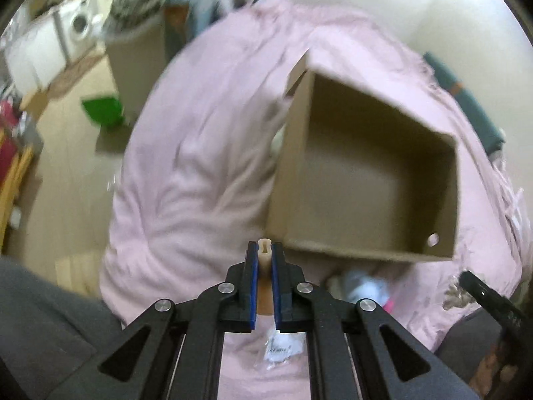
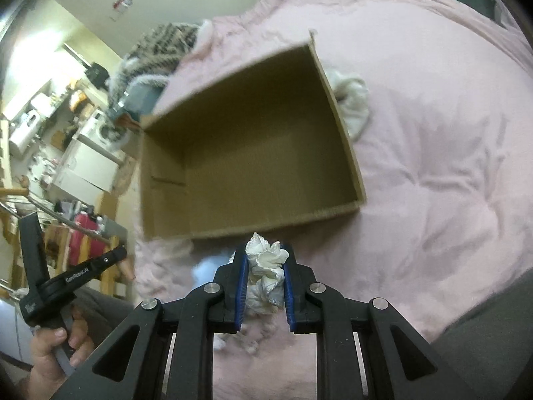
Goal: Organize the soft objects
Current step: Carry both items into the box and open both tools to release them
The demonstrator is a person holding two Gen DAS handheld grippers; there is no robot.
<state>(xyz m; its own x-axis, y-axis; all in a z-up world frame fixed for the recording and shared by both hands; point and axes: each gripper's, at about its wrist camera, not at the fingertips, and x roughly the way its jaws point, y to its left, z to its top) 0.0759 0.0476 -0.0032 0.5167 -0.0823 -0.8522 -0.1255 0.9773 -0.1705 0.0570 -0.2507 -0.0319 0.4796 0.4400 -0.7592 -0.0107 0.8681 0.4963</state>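
Left wrist view first: the left gripper [image 1: 264,250] has its jaws pinched tight on a slim beige item [image 1: 265,256], pale and slotted at the tip; it's too narrow and too blurred to name for certain. Just ahead sits the open cardboard box [image 1: 446,200], resting on the pink blanket [image 1: 200,153], and nothing shows inside it. The gripper tip is right at the box's near-left corner, just outside the rim. Under the near edge of the box, a white-and-bluish soft bundle [image 1: 364,286] lies on the blanket, and a small clear plastic packet [image 1: 279,350] sits closer in, below the jaws. Over to the right wrist view: the right gripper [image 2: 265,256] is clamped on a scrunched white cloth [image 2: 266,266], frilly at the edges, bulging up between the blue pads. It hangs just short of the box's [image 2: 343,126] near edge, around the middle of that side. Another white soft piece [image 2: 349,100] lies against the box's far-right wall, outside it. A bluish-white blur [image 2: 208,268] sits on the blanket [image 2: 433,166] left of the jaws. The step looks like carrying, with both loads held at the box edge. Next call: push each gripper forward over the rim, clear of the cardboard wall, then release over the box floor.
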